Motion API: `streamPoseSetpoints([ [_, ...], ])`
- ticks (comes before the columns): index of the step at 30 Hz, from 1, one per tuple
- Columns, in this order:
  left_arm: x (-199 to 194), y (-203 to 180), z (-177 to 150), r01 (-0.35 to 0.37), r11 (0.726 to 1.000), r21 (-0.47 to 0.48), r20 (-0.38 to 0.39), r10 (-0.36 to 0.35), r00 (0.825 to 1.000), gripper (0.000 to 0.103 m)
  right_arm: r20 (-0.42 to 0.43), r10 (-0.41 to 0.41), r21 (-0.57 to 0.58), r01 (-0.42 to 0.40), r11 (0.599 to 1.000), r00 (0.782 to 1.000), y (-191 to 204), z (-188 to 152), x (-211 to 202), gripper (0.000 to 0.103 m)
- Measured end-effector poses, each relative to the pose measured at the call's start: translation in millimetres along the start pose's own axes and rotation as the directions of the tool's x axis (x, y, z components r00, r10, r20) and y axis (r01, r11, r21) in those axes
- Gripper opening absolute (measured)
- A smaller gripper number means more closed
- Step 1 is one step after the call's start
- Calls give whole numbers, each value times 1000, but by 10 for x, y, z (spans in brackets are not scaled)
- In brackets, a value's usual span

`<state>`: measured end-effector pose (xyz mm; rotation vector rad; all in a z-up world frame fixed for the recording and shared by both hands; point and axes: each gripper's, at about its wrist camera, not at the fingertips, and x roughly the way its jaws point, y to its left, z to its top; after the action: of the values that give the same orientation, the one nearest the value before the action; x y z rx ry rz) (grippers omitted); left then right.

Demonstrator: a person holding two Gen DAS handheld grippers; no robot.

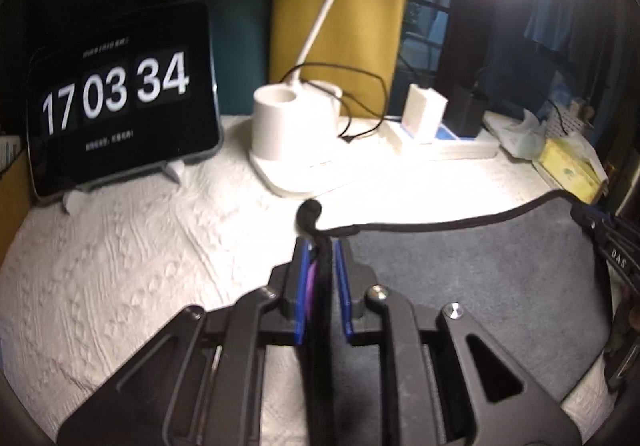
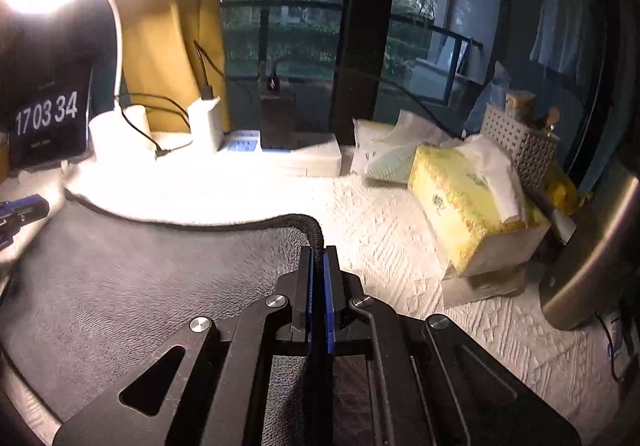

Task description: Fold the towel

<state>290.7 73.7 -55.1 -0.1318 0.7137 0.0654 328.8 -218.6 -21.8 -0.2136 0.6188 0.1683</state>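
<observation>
A dark grey towel [image 1: 472, 278] with a black stitched hem lies spread on the white textured table cover [image 1: 120, 266]. My left gripper [image 1: 320, 246] is shut on the towel's far left corner, the hem bunched between its blue pads. My right gripper [image 2: 319, 252] is shut on the far right corner of the same towel [image 2: 132, 278]. The far hem runs stretched between the two grippers. The left gripper also shows at the left edge of the right wrist view [image 2: 20, 212]. The right gripper shows at the right edge of the left wrist view [image 1: 612, 246].
A tablet clock [image 1: 120, 98] stands at the back left. A white desk lamp base [image 1: 288, 134], a power strip with chargers [image 1: 440, 130] and cables line the back. A yellow tissue box [image 2: 472, 214], a white basket [image 2: 520, 150] and a metal object [image 2: 592, 246] stand at right.
</observation>
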Motion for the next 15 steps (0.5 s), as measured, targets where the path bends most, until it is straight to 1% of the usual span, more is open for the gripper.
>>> streamPoseSetpoints([
  [1, 12, 24, 6, 0, 1000, -9, -8, 0, 1000, 15, -14, 3, 4, -3, 1000, 1000, -8, -8, 26, 5],
  [4, 29, 69, 7, -9, 1000, -30, -23, 8, 1000, 15, -18, 3, 3, -3, 1000, 1000, -8, -9, 34, 5],
  [12, 21, 102, -6, -4, 999, -45, -37, 3, 999, 15, -74, 9, -3, -10, 1000, 997, -4, -8, 141, 6],
  [13, 24, 102, -8, -2, 999, -47, -41, 0, 999, 16, -86, 9, -1, -9, 1000, 996, -10, -10, 162, 7],
  [15, 27, 96, -11, 6, 999, -47, -47, -8, 999, 16, -104, 14, 5, -14, 1000, 994, -18, -15, 197, 15],
])
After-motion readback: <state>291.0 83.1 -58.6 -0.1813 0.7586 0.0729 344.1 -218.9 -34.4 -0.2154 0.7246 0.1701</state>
